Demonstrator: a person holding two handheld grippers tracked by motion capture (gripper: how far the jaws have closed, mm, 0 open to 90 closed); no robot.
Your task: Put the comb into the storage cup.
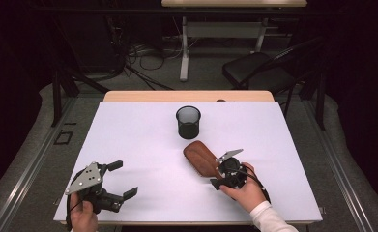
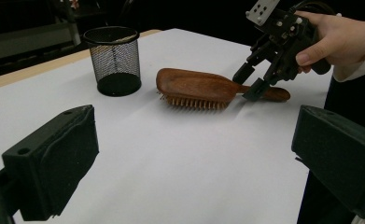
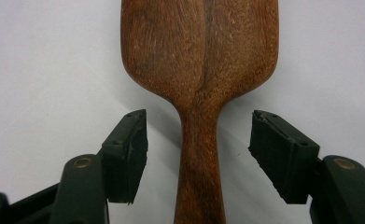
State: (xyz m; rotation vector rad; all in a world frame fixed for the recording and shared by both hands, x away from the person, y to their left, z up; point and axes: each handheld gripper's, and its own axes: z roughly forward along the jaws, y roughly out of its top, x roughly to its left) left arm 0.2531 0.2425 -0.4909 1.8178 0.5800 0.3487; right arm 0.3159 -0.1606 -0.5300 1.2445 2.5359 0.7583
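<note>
Now your right tool (image 3: 199,154) straddles the hairbrush (image 3: 200,60) handle, pads clear of it; your left tool (image 2: 194,163) gapes empty.

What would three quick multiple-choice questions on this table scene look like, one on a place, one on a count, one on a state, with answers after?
1. Where does the mesh cup stand?
A. beyond the hairbrush, toward the table's far edge
B. beside the left gripper
C. on the floor

2. How many things lie or stand on the white sheet, grippers aside?
A. one
B. two
C. four

3. How does the right gripper stand at the brush handle?
A. clamped on the brush head
B. open, a pad on each side of the handle, not touching
C. far off it

Answers:
1 A, the high view shows the cup past the brush head.
2 B, cup and brush.
3 B, gaps show beside the handle in the right gripper view.
</note>
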